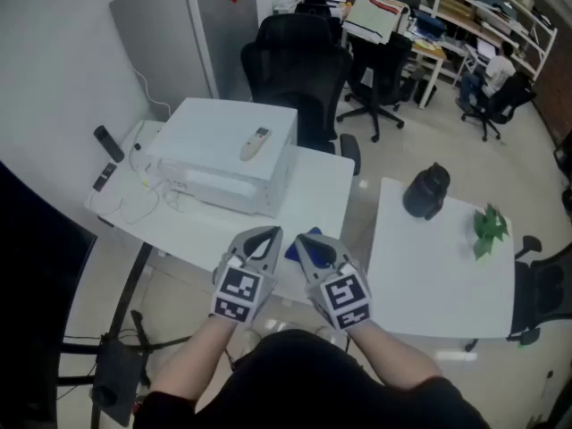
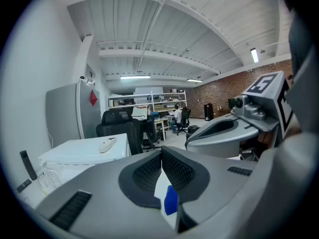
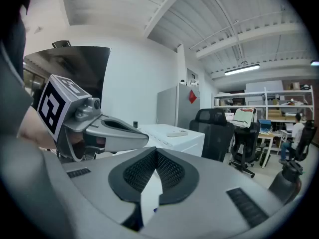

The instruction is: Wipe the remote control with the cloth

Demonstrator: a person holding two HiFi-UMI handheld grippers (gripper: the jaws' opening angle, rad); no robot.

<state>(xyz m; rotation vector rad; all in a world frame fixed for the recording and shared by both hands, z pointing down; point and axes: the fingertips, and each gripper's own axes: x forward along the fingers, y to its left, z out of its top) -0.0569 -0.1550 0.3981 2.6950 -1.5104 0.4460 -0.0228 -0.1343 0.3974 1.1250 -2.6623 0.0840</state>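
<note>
Blue cloth (image 2: 171, 201) lies just below the left gripper (image 1: 264, 232) and right gripper (image 1: 302, 239), both pressed together, empty. Meanwhile the remote (image 1: 255, 143) sits on the white box (image 1: 214, 130). Nothing started imo; next, open one and grab the cloth.

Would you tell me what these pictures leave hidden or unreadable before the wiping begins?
Blue cloth: head view, mostly hidden behind the left gripper and right gripper; size and folds unclear.
Remote control: every view, too small to show buttons or dirt.
Black object: head view, too dark to identify.
</note>
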